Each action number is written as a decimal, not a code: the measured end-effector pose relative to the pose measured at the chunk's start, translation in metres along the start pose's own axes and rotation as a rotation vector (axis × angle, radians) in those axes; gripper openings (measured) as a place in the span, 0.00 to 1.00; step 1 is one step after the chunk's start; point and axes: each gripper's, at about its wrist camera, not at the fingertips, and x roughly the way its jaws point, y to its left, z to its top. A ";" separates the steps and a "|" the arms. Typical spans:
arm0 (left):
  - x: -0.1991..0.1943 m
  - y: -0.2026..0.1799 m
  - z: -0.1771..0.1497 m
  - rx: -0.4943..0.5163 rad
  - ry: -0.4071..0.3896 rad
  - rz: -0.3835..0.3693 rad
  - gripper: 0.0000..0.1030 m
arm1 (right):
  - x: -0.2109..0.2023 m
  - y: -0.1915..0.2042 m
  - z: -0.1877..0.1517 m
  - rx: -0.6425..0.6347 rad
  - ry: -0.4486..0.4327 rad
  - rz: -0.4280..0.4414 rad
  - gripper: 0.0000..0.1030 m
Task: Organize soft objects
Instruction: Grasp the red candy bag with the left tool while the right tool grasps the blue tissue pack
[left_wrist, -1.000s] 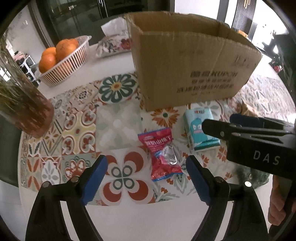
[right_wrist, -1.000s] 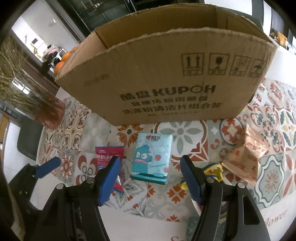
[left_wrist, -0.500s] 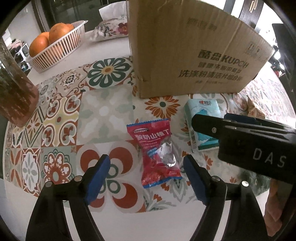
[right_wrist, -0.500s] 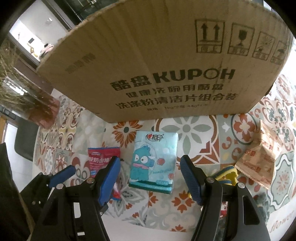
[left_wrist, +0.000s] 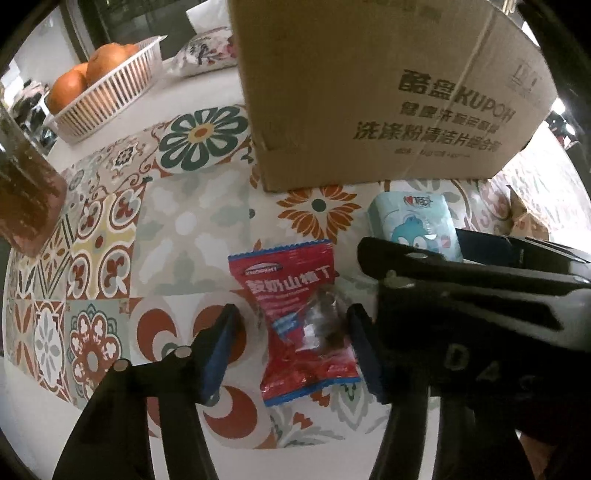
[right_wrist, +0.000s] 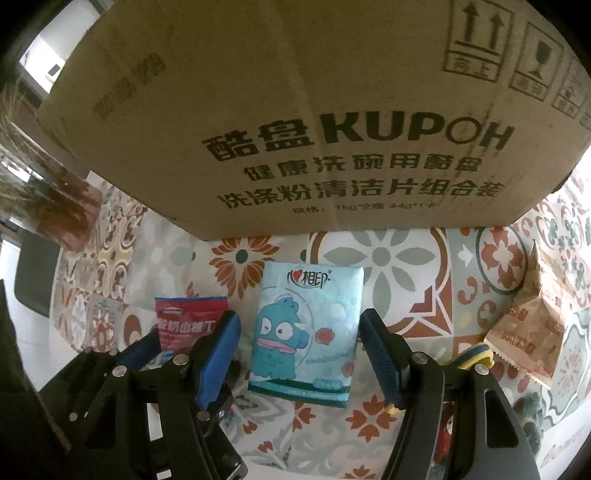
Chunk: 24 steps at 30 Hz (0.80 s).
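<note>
A red snack packet (left_wrist: 303, 317) lies on the patterned tablecloth, between the open fingers of my left gripper (left_wrist: 291, 343), low over the table. A light-blue tissue pack (right_wrist: 306, 332) with a cartoon fish lies between the open fingers of my right gripper (right_wrist: 299, 347). The right gripper shows as a black body at the right of the left wrist view (left_wrist: 480, 302), partly hiding the tissue pack (left_wrist: 417, 221). The red packet (right_wrist: 184, 325) is partly hidden in the right wrist view. A brown cardboard box (right_wrist: 295, 110) stands just behind both.
A white basket of oranges (left_wrist: 107, 88) and a floral pouch (left_wrist: 210, 55) stand at the back left. A glass vase (left_wrist: 26, 192) stands at the left. A tan snack bag (right_wrist: 532, 332) and a yellow-blue item (right_wrist: 476, 356) lie right of the tissue pack.
Both grippers have moved down and forward toward the table. The red packet now lies between the left fingers and the tissue pack between the right fingers. Both stay open.
</note>
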 end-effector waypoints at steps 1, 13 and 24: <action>0.000 0.000 0.001 -0.003 -0.002 -0.007 0.51 | 0.001 0.001 0.000 -0.005 0.000 -0.006 0.66; -0.012 0.000 -0.013 -0.023 -0.030 -0.061 0.36 | -0.001 -0.009 -0.005 0.003 -0.021 -0.009 0.56; -0.037 0.020 -0.028 -0.096 -0.063 -0.110 0.34 | -0.015 -0.017 -0.018 0.029 -0.040 0.021 0.56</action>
